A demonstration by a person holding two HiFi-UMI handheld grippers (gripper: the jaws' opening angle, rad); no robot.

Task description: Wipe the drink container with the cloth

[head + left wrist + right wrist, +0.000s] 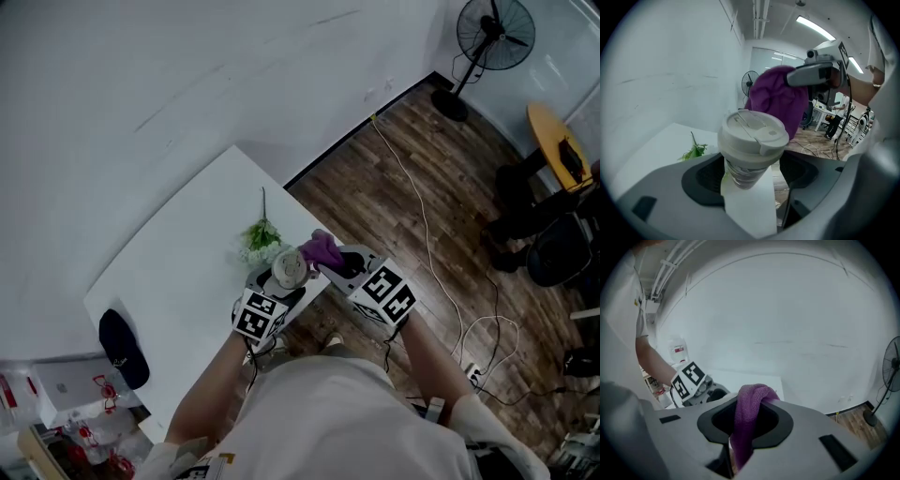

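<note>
The drink container is a clear cup with a grey lid. My left gripper is shut on the cup's body and holds it upright above the table's near corner. A purple cloth is pinched in my right gripper, which is shut on it. In the left gripper view the cloth hangs just behind the lid, touching or nearly touching its far side. In the right gripper view the cloth loops up between the jaws, and the left gripper's marker cube shows beyond.
A white table stands against the wall. A small green plant sprig lies on it just past the cup. A black cap rests at the table's left end. A standing fan, a cable and chairs are on the wooden floor.
</note>
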